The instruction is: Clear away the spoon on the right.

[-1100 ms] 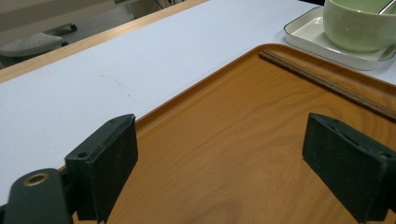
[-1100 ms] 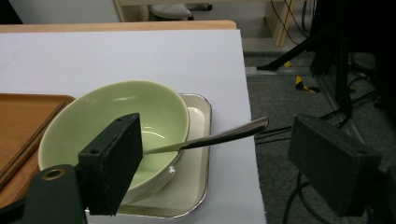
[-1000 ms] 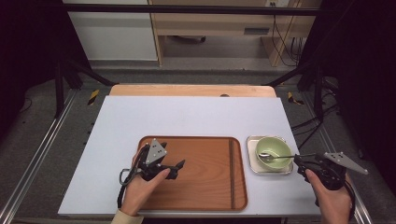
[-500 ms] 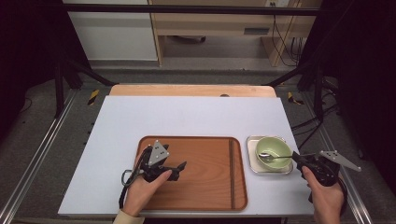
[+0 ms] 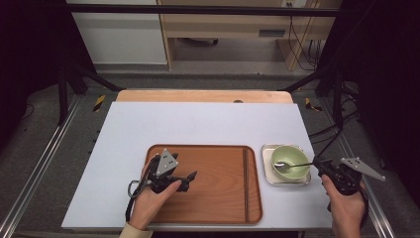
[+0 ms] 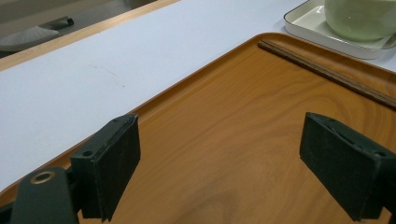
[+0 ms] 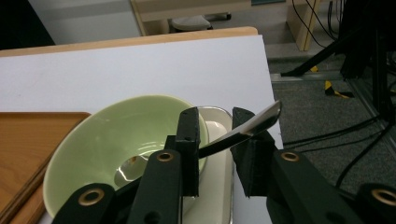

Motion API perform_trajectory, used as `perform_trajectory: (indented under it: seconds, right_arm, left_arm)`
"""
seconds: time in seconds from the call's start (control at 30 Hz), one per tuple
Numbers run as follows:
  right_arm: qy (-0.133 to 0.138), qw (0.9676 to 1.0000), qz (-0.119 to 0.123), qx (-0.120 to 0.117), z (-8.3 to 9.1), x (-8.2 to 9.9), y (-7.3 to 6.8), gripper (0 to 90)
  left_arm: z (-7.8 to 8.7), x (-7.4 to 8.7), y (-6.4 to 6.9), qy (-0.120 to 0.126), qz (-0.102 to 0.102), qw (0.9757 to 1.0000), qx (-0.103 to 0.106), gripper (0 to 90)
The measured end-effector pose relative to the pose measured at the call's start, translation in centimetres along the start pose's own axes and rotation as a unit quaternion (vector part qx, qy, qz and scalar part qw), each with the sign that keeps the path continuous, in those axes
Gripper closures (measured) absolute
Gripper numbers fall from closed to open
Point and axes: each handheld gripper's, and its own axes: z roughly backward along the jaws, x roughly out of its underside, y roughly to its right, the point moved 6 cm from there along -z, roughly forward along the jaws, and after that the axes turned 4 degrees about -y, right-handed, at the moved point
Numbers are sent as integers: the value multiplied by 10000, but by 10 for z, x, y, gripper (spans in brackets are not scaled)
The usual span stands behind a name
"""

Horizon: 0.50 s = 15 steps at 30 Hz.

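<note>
Spoon is lying with its scoop down in the green bowl at the lower right of the high view, its handle sticking out to the right, between the jaws of the right gripper. In the right gripper view those jaws have just been closing around the handle; the handle is crossing the gap on a slant, its tip riding over the right pad, and a sliver of gap is showing beside the left pad, so I cannot tell whether the pads are pressing yet. The risk, as I judge it, is a skewed pinch: the slanted, polished handle could be twisting or slipping out once lifted, or levering against the bowl's rim and tipping the bowl in its small white tray. The right hand is coming in from the bottom right corner, holding its gripper roughly level and pointing left toward the bowl. The left hand is resting low over the wooden tray at centre bottom; the left gripper is standing wide apart with nothing between its pads, aimed across the tray toward the chopsticks along its far edge.
</note>
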Motion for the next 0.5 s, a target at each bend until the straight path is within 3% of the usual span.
perform_trajectory:
  seconds: [0.5]
  right_arm:
    - [272,9979,477,-337,-3,-32,-25,865]
  left_arm:
    - [4,1,-5,21,36,10000,-40,123]
